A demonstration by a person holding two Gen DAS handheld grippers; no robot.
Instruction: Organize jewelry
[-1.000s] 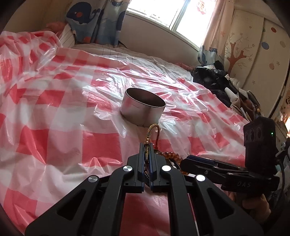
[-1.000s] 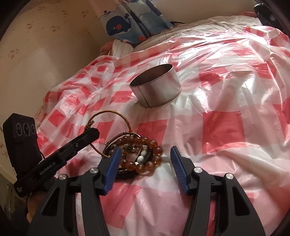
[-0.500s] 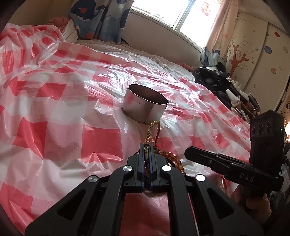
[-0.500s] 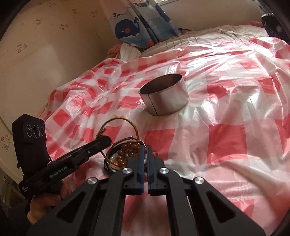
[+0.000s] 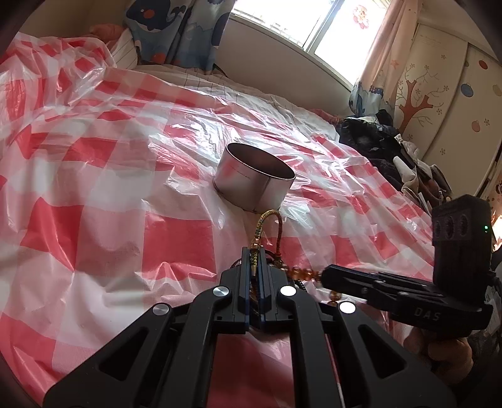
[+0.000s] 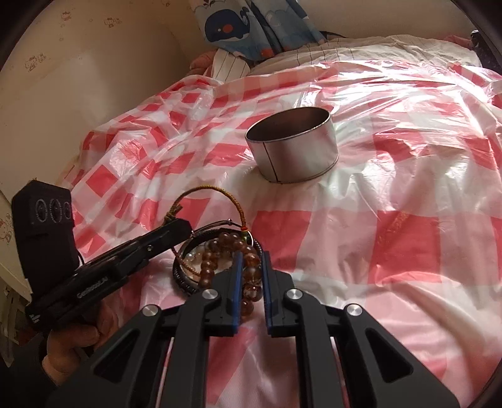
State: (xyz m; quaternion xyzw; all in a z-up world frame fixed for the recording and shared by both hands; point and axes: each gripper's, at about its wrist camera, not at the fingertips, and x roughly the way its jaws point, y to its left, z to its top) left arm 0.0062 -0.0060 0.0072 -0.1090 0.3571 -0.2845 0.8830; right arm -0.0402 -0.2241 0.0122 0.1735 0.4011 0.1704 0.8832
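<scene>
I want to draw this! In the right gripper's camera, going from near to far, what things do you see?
Right gripper → amber bead bracelet → braided cord bracelet → silver tin → whale curtain.

a round open metal tin (image 6: 295, 150) stands upright, far centre. nearer, left, a pile: brown bead bracelet (image 6: 248, 270) on a dark bangle (image 6: 182, 279), with a braided gold-red cord loop (image 6: 213, 191) arching up toward the tin.
</scene>
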